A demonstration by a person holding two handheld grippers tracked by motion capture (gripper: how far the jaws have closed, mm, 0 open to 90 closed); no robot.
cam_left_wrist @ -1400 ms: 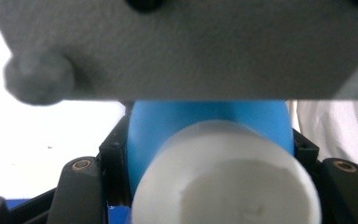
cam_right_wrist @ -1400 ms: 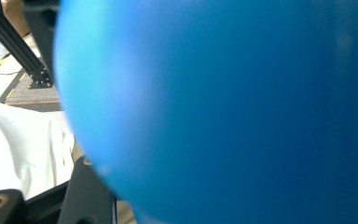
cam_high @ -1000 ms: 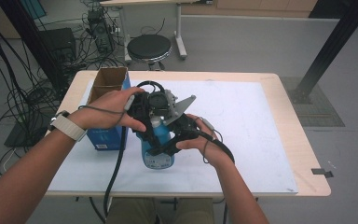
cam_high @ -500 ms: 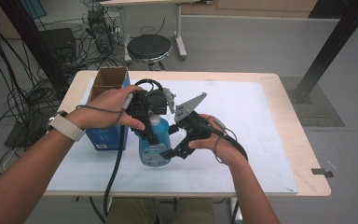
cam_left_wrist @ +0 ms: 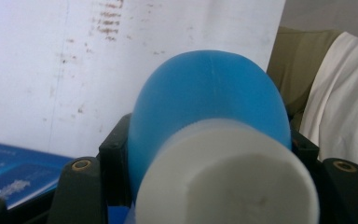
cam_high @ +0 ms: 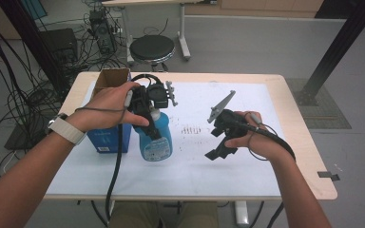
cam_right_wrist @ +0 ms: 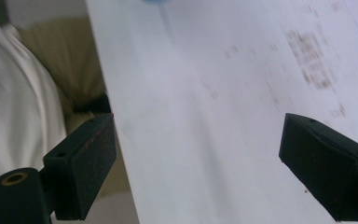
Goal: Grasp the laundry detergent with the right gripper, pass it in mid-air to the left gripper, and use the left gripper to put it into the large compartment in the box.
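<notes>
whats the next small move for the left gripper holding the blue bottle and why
Probably lower the blue bottle onto the white mat beside the blue box. The left gripper is clamped on its neck, while the right gripper hangs open and empty off to the side.

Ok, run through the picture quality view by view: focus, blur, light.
High view: sharp, evenly lit, soft shadows under the translucent blue plastic bottle on the white paper-covered table. Left gripper view: the bottle's white cap sits too close, out of focus. Right gripper view: the table sheet is smeared by motion blur, while the empty right claw stays fairly crisp.
</notes>
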